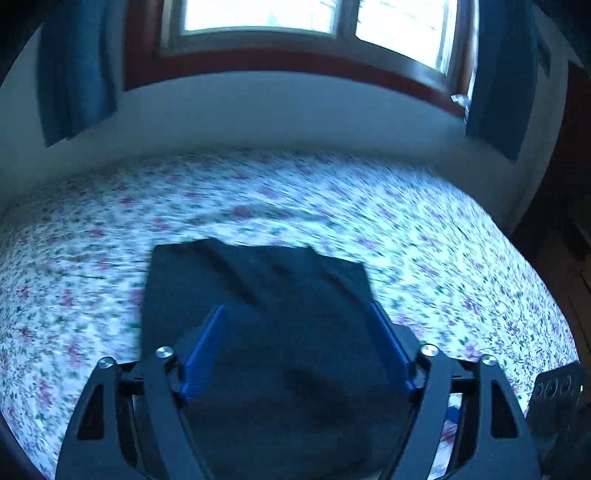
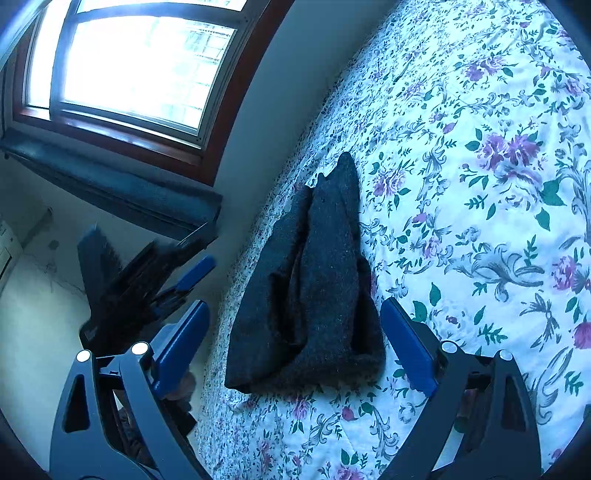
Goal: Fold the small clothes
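Note:
A dark grey folded garment (image 2: 317,280) lies bunched on the floral bedsheet (image 2: 480,184), close to the bed's edge. My right gripper (image 2: 295,302) is open, with its blue pads (image 2: 410,343) on either side of the garment's near end and apart from it. In the left wrist view the same garment (image 1: 258,280) lies flat and dark below my left gripper (image 1: 297,306). That gripper is open wide, and its blue pads (image 1: 205,350) press on nothing. The left gripper (image 2: 147,280) also appears blurred beside the bed edge in the right wrist view.
A wall with a red-framed window (image 1: 295,22) and blue curtains (image 1: 74,74) rises behind the bed. The bed's edge (image 2: 236,295) drops to a pale floor (image 2: 37,332). A dark ledge (image 2: 110,184) runs under the window. Floral sheet (image 1: 443,258) spreads around the garment.

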A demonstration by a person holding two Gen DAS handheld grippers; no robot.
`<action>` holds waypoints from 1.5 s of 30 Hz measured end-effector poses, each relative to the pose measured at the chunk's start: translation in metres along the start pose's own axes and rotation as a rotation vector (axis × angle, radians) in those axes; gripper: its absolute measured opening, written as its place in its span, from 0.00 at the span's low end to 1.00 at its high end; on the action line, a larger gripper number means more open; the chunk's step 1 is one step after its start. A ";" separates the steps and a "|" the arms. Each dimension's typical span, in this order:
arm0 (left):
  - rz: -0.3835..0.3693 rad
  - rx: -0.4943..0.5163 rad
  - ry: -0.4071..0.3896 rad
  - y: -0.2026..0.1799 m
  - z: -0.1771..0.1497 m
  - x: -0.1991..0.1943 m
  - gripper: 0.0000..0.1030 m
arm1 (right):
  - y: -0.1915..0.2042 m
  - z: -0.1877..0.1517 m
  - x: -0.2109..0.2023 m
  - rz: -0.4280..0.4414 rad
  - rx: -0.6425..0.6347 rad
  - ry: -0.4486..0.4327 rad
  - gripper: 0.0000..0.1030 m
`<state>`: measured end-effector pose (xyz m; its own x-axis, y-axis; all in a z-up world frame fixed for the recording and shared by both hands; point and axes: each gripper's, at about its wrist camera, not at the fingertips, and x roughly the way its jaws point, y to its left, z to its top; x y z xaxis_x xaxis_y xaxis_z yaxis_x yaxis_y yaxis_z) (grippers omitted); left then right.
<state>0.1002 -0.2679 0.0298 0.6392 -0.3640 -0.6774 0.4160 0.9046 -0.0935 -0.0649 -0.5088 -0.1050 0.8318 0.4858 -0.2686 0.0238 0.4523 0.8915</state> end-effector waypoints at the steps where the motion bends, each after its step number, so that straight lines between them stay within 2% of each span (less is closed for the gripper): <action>1: 0.011 -0.013 -0.013 0.017 -0.002 -0.003 0.76 | 0.001 0.000 0.000 -0.004 -0.005 0.001 0.91; 6: 0.102 -0.092 -0.032 0.105 -0.019 0.004 0.76 | 0.007 -0.002 0.004 -0.032 -0.033 0.002 0.91; 8: 0.104 -0.117 -0.012 0.136 -0.029 0.016 0.76 | 0.013 -0.002 0.002 -0.070 -0.052 -0.012 0.91; 12: 0.051 -0.173 0.027 0.173 -0.050 0.038 0.76 | 0.039 0.006 0.001 -0.092 -0.092 -0.014 0.91; 18: -0.072 -0.336 0.067 0.208 -0.074 0.059 0.76 | 0.069 0.030 0.055 -0.036 -0.063 0.161 0.91; 20: -0.111 -0.358 0.051 0.213 -0.074 0.055 0.78 | 0.071 0.036 0.088 -0.032 -0.037 0.272 0.91; 25: -0.128 -0.357 0.048 0.214 -0.076 0.057 0.81 | 0.066 0.040 0.159 -0.184 -0.030 0.448 0.91; 28: -0.124 -0.349 0.053 0.212 -0.077 0.058 0.82 | 0.063 0.036 0.180 -0.160 -0.014 0.510 0.91; 32: -0.130 -0.356 0.052 0.215 -0.075 0.059 0.83 | 0.067 0.040 0.202 -0.183 -0.050 0.490 0.91; 37: -0.127 -0.351 0.054 0.215 -0.074 0.059 0.83 | 0.072 0.049 0.209 -0.120 -0.030 0.459 0.91; 40: -0.123 -0.348 0.056 0.214 -0.073 0.060 0.83 | 0.076 0.053 0.209 -0.119 -0.044 0.448 0.91; 45: -0.118 -0.338 0.059 0.213 -0.072 0.062 0.84 | 0.065 0.065 0.222 -0.173 -0.049 0.413 0.91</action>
<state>0.1812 -0.0816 -0.0846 0.5571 -0.4660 -0.6873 0.2413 0.8828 -0.4030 0.1575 -0.4198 -0.0836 0.5263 0.6534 -0.5441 0.1082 0.5832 0.8051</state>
